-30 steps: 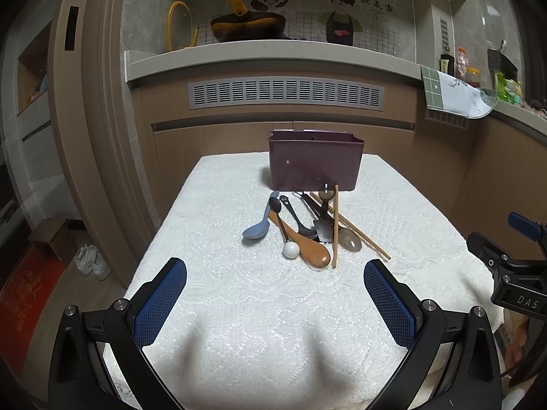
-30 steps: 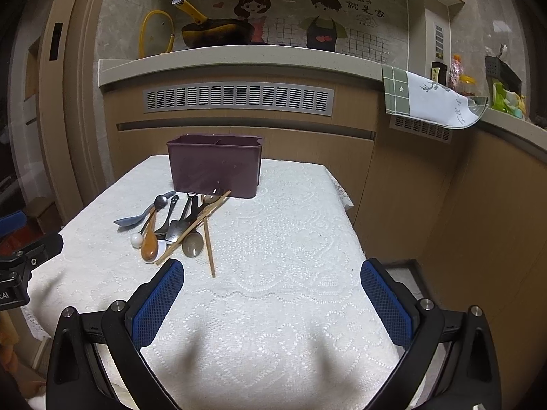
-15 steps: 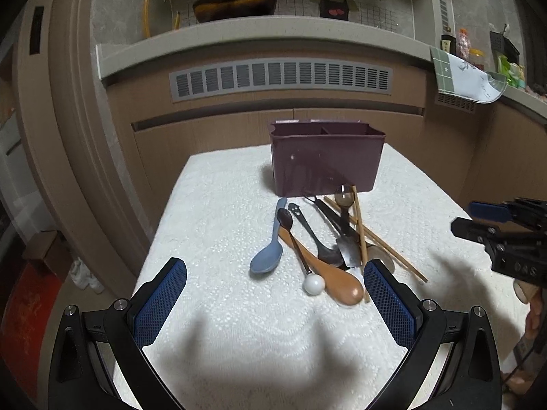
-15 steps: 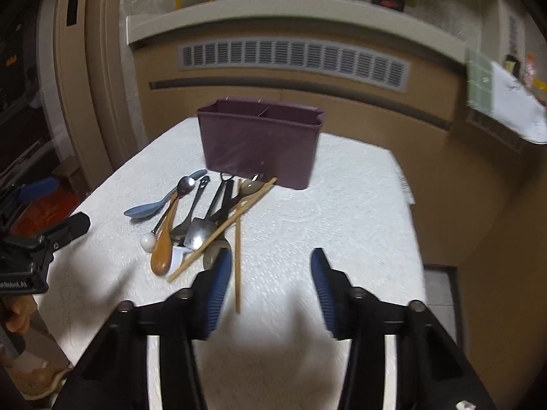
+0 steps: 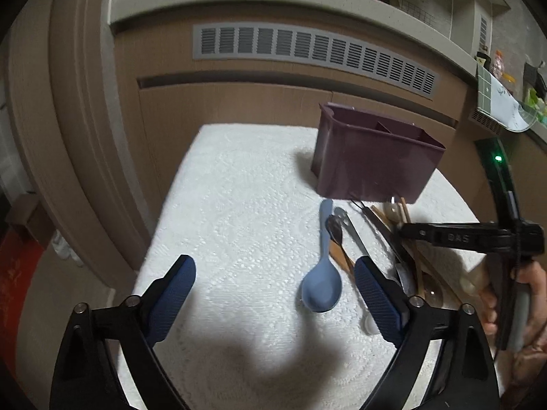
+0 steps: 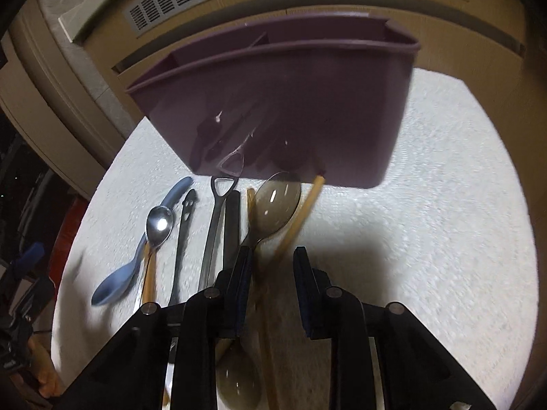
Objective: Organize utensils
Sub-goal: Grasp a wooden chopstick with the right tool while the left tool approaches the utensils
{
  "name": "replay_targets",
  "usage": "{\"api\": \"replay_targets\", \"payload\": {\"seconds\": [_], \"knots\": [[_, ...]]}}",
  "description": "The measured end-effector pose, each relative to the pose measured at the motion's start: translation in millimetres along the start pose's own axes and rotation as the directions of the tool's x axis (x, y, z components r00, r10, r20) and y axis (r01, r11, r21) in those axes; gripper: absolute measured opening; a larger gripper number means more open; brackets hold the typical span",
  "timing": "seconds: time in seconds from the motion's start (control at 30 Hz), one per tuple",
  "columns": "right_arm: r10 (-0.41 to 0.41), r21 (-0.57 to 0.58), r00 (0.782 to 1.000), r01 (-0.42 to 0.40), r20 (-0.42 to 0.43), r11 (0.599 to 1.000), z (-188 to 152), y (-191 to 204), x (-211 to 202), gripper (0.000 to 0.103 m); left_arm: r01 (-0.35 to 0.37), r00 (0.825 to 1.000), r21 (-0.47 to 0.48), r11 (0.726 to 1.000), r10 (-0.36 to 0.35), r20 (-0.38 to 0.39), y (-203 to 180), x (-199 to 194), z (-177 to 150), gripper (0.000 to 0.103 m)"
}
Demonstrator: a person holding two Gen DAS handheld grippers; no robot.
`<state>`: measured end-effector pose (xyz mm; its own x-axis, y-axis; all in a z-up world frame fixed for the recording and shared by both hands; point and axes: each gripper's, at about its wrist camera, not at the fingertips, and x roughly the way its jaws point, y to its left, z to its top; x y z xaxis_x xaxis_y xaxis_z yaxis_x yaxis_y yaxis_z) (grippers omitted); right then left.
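**Closing in on a chopstick beside the purple caddy**

Hovering low over the pile, the right gripper [image 6: 271, 266] had its jaws parted to a narrow gap, grasping nothing yet. A wooden chopstick [image 6: 301, 220] ran up through that gap, its long axis nearly in line with the fingers, far tip touching the foot of the purple caddy [image 6: 273, 109]. A translucent spoon [image 6: 277, 206] lay just left of it, bowl toward the caddy, handle passing by the left pad. Further left lay dark utensils, a steel spoon [image 6: 159, 227] and a blue spoon [image 6: 130, 271], all roughly parallel, on the white tablecloth [image 6: 427, 222].

The left gripper [image 5: 273, 302] stood wide open and empty, near the blue spoon's bowl [image 5: 321, 290], its handle pointing at the caddy [image 5: 372, 164]. The right gripper was judged nearer the chopstick; closing across its axis looked the likely move.
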<state>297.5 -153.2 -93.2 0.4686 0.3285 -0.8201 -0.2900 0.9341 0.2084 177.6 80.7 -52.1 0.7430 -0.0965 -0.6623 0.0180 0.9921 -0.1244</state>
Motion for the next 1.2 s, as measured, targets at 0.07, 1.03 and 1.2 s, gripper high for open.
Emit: {"api": "replay_targets", "payload": {"seconds": [0.07, 1.03, 1.2], "knots": [[0.009, -0.038, 1.0, -0.01, -0.009, 0.999, 3, 4, 1, 0.01, 0.046, 0.999, 0.011, 0.999, -0.045, -0.023, -7, 8, 3, 0.088], [-0.036, -0.101, 0.997, 0.043, 0.071, 0.994, -34, -25, -50, 0.025, 0.161, 0.98, 0.104, 0.981, -0.147, -0.137, -71, 17, -31, 0.02], [-0.074, -0.153, 0.997, 0.077, 0.025, 0.985, -23, -10, -25, 0.025, 0.142, 0.988, 0.1, 0.985, -0.135, -0.073, -58, 1, -21, 0.013]]}}
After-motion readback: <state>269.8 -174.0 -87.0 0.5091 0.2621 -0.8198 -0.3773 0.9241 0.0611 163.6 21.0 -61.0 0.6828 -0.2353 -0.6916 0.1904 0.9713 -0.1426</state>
